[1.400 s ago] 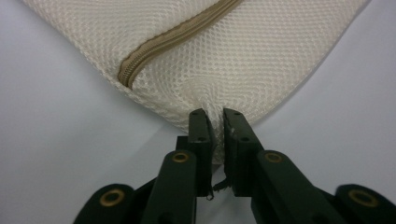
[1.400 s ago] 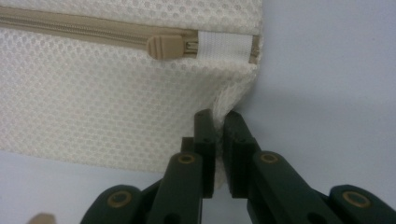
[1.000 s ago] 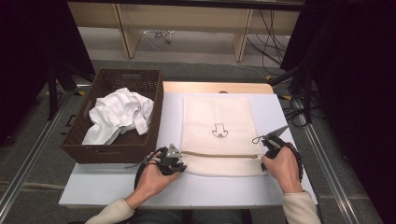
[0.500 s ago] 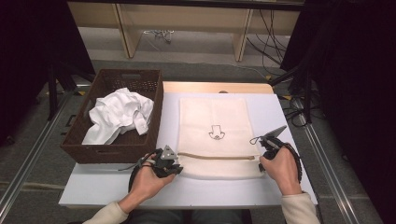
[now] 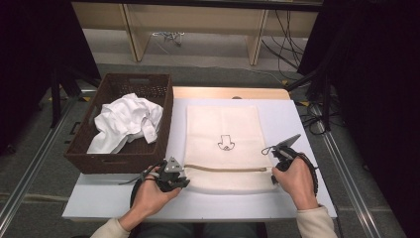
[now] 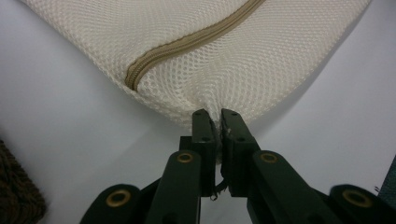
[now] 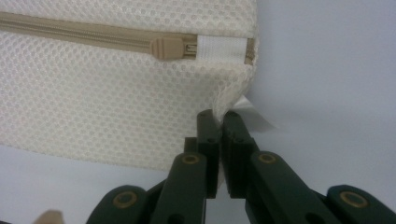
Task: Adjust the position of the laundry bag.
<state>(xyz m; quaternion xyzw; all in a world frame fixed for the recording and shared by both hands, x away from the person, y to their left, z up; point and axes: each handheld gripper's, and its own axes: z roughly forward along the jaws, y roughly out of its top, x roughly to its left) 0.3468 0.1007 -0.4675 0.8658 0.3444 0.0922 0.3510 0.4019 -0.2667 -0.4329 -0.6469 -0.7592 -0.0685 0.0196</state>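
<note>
A cream mesh laundry bag (image 5: pixel 223 134) lies flat on the white table (image 5: pixel 297 119), with a tan zipper (image 5: pixel 225 168) running across its near end. My left gripper (image 5: pixel 184 179) is shut on the mesh at the bag's near-left corner (image 6: pixel 212 100), just below the zipper's end (image 6: pixel 135 77). At the near-right corner my right gripper (image 5: pixel 273 171) is shut on the mesh (image 7: pixel 224 105), beside a white label (image 7: pixel 254 114). The zipper pull (image 7: pixel 166 47) sits at the right end, next to a white tab (image 7: pixel 219 49). A small dark outline print (image 5: pixel 226 144) marks the bag's middle.
A dark wicker basket (image 5: pixel 94 161) stands on the table's left side with crumpled white cloth (image 5: pixel 128 121) in it. A wooden strip (image 5: pixel 230 92) runs along the table's far edge. Cables (image 5: pixel 317 109) hang off the right side, and the floor lies beyond.
</note>
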